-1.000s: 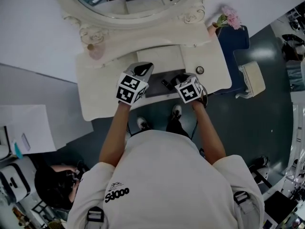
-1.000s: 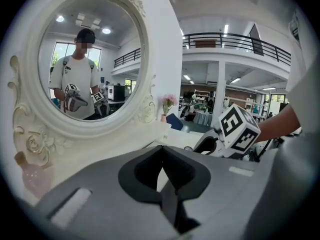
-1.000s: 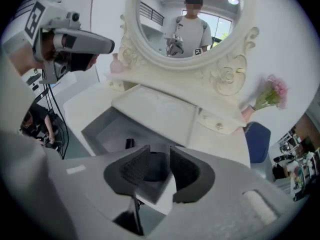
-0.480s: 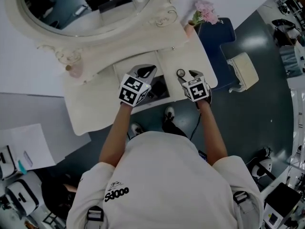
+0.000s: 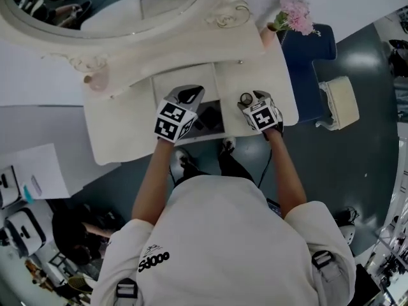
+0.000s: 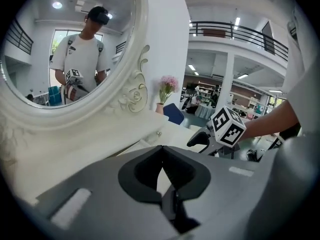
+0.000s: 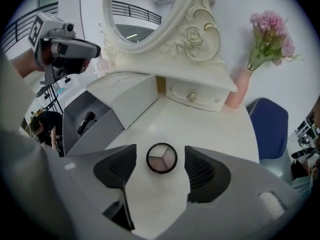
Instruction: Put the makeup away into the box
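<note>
A round eyeshadow compact (image 7: pixel 161 157) with a black rim lies on the white vanity top (image 7: pixel 215 129). My right gripper (image 7: pixel 160 166) stands over it. Its jaws have just been opening and now flank the compact without touching it. In the head view the compact (image 5: pixel 246 99) shows just left of the right gripper (image 5: pixel 255 97). The open grey box (image 7: pixel 95 130) stands to its left, with a black makeup stick (image 7: pixel 86 122) inside. My left gripper (image 6: pixel 161 151) is shut and empty and hovers at the box's (image 5: pixel 207 116) left side (image 5: pixel 190 94).
A large ornate mirror (image 5: pixel 115 5) and a small drawer unit (image 7: pixel 192 96) stand at the back of the vanity. A pink vase with flowers (image 7: pixel 270 39) is at the back right. A blue chair (image 5: pixel 306 56) stands to the right of the table.
My right gripper has moved from the box across to the compact on the table, and its jaws have spread wide. The left gripper stays shut by the box. The head view has shifted.
</note>
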`<state>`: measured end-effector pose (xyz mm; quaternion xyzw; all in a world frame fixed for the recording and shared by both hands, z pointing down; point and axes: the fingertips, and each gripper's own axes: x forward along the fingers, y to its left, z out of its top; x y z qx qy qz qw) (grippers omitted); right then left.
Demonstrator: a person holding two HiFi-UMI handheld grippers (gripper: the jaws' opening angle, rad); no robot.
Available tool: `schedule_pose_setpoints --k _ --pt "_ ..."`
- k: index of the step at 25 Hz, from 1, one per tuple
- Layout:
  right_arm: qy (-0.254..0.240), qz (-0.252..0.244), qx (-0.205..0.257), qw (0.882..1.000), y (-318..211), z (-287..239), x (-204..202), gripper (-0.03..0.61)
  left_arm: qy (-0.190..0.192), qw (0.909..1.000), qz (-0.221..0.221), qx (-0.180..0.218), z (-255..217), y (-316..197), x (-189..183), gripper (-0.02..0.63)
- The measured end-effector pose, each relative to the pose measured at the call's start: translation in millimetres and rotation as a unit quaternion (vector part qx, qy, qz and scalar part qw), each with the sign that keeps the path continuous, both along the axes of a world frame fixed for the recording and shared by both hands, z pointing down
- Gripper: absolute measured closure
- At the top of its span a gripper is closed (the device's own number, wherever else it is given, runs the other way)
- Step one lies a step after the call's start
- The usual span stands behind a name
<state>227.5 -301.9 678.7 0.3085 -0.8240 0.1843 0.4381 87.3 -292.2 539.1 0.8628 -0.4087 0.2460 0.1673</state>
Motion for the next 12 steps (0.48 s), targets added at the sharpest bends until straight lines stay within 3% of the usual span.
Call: schedule_pose_setpoints --k 6,12 --pt "0.034 -0.049 -0.030 0.998 -2.3 30.2 -4.5 0.289 -0.004 0.9988 -0.046 -0.013 8.8 0.8 -16.3 0.597" --pt "0.002 -0.042 -0.091 0.995 16.6 35.6 -12.4 0.348 -0.004 0.9979 -0.064 -0.013 8.3 11.9 -26.9 0.597"
